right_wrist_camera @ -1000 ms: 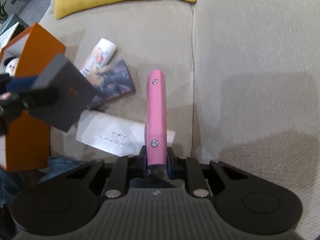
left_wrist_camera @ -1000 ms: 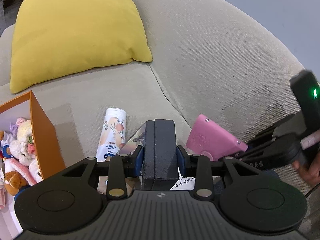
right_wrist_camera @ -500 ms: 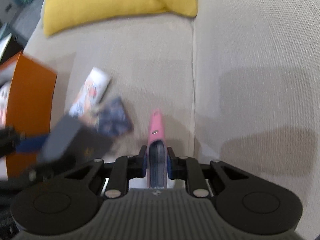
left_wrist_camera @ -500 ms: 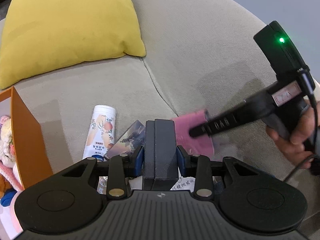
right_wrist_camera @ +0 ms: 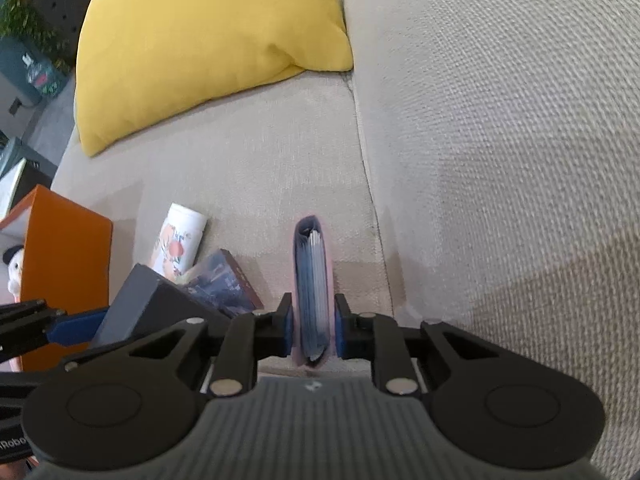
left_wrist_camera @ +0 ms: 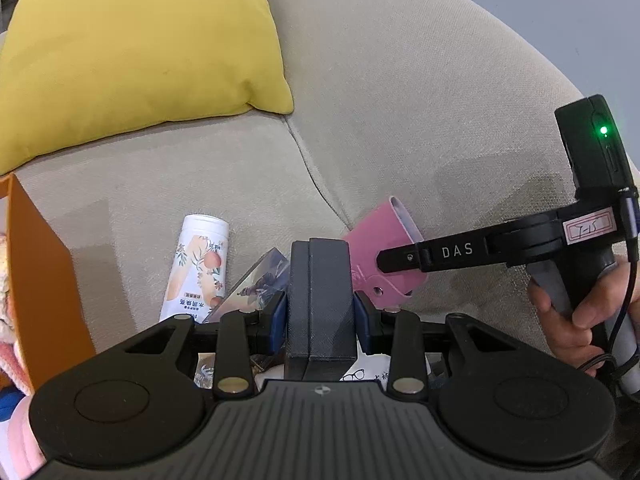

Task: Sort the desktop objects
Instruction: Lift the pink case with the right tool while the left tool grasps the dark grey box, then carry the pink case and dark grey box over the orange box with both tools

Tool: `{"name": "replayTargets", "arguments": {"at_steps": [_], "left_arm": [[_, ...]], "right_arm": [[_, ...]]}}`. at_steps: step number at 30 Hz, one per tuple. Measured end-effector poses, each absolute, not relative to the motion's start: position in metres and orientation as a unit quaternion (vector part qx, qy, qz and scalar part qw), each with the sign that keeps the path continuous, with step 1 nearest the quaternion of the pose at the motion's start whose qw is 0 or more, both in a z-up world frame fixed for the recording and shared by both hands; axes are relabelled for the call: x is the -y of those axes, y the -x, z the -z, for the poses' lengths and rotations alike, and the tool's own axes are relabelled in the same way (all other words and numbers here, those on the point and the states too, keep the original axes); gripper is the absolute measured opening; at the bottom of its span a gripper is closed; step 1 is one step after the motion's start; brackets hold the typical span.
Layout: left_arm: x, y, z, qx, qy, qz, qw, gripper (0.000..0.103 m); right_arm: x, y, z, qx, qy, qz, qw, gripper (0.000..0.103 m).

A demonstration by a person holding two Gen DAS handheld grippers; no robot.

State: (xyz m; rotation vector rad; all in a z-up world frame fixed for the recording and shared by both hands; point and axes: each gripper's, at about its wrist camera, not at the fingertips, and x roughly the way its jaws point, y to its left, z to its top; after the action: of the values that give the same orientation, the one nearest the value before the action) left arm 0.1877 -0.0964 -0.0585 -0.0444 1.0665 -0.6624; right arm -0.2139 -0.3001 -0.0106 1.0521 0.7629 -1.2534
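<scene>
Pink card holder (right_wrist_camera: pixel 311 292), with pale page edges showing along its open side, stands on edge between the blue pads of the right tool (right_wrist_camera: pixel 312 330), which is closed narrowly on its two covers and holds it above the beige sofa seat (right_wrist_camera: pixel 256 168). In the left wrist view the same holder (left_wrist_camera: pixel 384 248) shows flat-on, partly behind the black finger marked DAS, with a person's hand (left_wrist_camera: pixel 576 312) wrapped round that tool's grip at the right edge. The left tool (left_wrist_camera: pixel 320 316) clamps a dark grey box (left_wrist_camera: pixel 320 292) at about half width, its pads pressing on both sides; in the right wrist view this grey box (right_wrist_camera: pixel 148 300) appears at the lower left, held off the cushion just beside an orange box (right_wrist_camera: pixel 66 248). The orange box is open, and soft toys (left_wrist_camera: pixel 6 312) lie inside it. On the seat between the orange box and the pink holder lie a white tube printed with peaches (right_wrist_camera: pixel 180 240) and, touching or overlapping its lower end, a dark blue illustrated booklet (right_wrist_camera: pixel 224 280). A white sheet printed with spectacles (left_wrist_camera: pixel 360 372) peeps out beneath the left tool. A yellow cushion (right_wrist_camera: pixel 200 40) rests against the sofa back, well apart from the clutter.
</scene>
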Motion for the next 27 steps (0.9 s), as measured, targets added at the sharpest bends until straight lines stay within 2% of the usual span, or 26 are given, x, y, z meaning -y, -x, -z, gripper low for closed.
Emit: {"name": "replayTargets", "arguments": {"at_steps": [5, 18, 27], "left_arm": [[0.082, -0.174, 0.035, -0.476, 0.026, 0.311, 0.822, 0.04], [-0.007, -0.118, -0.054, -0.386, 0.04, 0.287, 0.876, 0.04], [-0.095, -0.095, -0.065, -0.368, 0.058, 0.2, 0.906, 0.04]], "right_arm": [[0.283, 0.204, -0.006, -0.309, -0.436, 0.559, 0.634, 0.018], [0.204, 0.136, -0.109, -0.252, -0.36, 0.532, 0.723, 0.018], [0.187, 0.048, -0.124, -0.253, -0.341, 0.454, 0.783, 0.018]]}}
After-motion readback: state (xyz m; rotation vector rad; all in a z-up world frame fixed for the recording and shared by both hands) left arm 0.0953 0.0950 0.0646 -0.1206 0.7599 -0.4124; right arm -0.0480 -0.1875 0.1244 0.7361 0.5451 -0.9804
